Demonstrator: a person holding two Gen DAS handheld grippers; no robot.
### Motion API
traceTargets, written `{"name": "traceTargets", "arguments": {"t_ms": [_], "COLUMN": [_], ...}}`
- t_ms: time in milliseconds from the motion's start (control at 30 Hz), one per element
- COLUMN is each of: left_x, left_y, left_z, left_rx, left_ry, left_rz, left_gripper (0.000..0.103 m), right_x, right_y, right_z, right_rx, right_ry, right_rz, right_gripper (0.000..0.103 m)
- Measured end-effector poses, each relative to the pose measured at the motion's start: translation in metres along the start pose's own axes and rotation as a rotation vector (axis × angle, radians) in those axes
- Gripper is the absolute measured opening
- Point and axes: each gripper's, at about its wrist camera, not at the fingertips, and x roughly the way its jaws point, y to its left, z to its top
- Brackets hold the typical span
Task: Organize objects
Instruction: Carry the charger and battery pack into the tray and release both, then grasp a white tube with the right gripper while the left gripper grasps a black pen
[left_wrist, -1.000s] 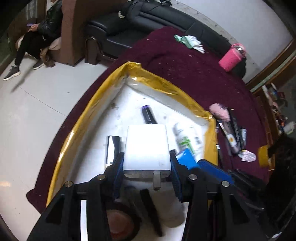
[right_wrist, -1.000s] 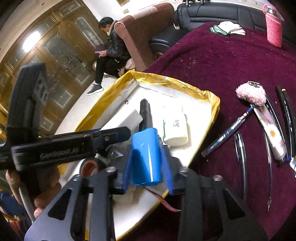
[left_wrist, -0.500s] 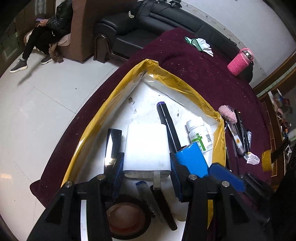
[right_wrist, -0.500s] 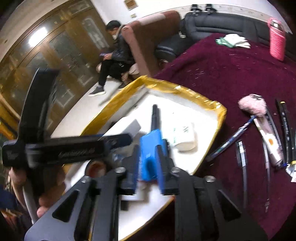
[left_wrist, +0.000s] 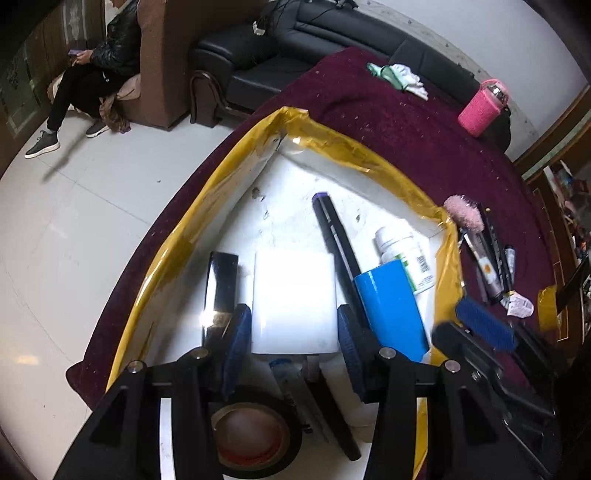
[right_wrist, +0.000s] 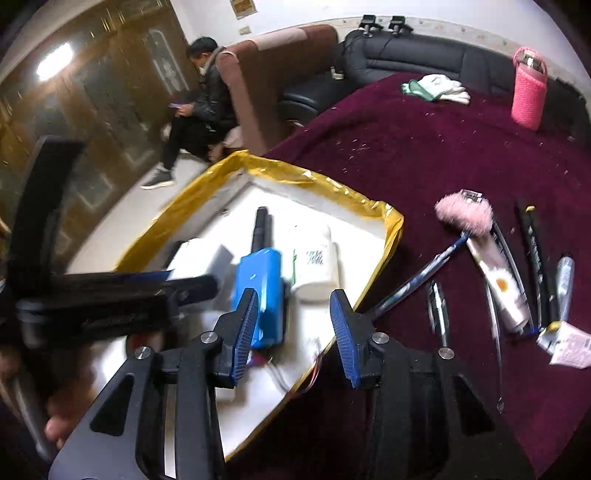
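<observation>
A white foam tray with a gold taped rim (left_wrist: 332, 147) (right_wrist: 314, 181) sits on the maroon cloth. My left gripper (left_wrist: 291, 314) is over it, its pads on the sides of a white charger block (left_wrist: 295, 295); the jaws are starting to open. My right gripper (right_wrist: 293, 299) has its jaws opening. The blue battery pack (right_wrist: 260, 295) (left_wrist: 391, 306) lies loose in the tray by its left finger, no pad pressing on it. Also in the tray are a black marker (left_wrist: 336, 240), a white bottle (left_wrist: 406, 254), a shiny black bar (left_wrist: 219, 284) and a black tape roll (left_wrist: 255, 439).
Right of the tray lie a pink fluffy pen (right_wrist: 463, 214), a cream tube (right_wrist: 498, 284) and several dark pens. A pink bottle (right_wrist: 528, 88) and gloves (right_wrist: 436, 88) sit at the far edge. A person (right_wrist: 199, 107) is seated by the sofas.
My right gripper went from shut on the blue battery pack to open, and the pack now rests in the tray. The left gripper keeps the white charger between its pads.
</observation>
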Motion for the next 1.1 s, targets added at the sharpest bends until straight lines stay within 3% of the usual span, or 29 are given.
{"name": "traceTargets", "arguments": {"t_ms": [233,367,467,600,733,933,1033,1100], "left_x": [-0.026,-0.051,-0.054,-0.048,-0.033,-0.026,-0.022,-0.018], "left_y": [-0.012,-0.036,-0.059,-0.098,-0.124,-0.146,-0.149,-0.152], "left_z": [-0.010,-0.021,-0.027,-0.040,-0.052,-0.062,-0.063,-0.062], "left_rx": [0.022,0.061,0.098,0.176,0.220,0.256,0.243,0.244], "left_ry": [-0.113,-0.223,-0.201,-0.149,-0.081,-0.051,-0.027,-0.020], "left_rz": [-0.068,-0.094,-0.150,-0.190,-0.239,-0.236,-0.236,-0.239], "left_gripper": [0.056,0.058,0.062,0.062,0.062,0.062,0.062,0.062], "right_x": [-0.038,-0.051,-0.069,-0.090,-0.090,-0.074,-0.070,-0.068], "right_y": [-0.046,-0.080,-0.111,-0.143,-0.185,-0.220,-0.238,-0.247], "right_z": [-0.027,-0.038,-0.041,-0.041,-0.034,-0.023,-0.022,-0.026], "right_rx": [0.135,0.160,0.197,0.179,0.111,0.070,0.094,0.129], "right_ry": [-0.058,-0.077,-0.084,-0.107,-0.041,0.062,0.071,0.096], "right_rz": [0.105,0.025,-0.008,-0.159,-0.297,-0.277,-0.243,-0.176], "right_gripper": [0.041,0.043,0.047,0.050,0.054,0.054,0.054,0.054]}}
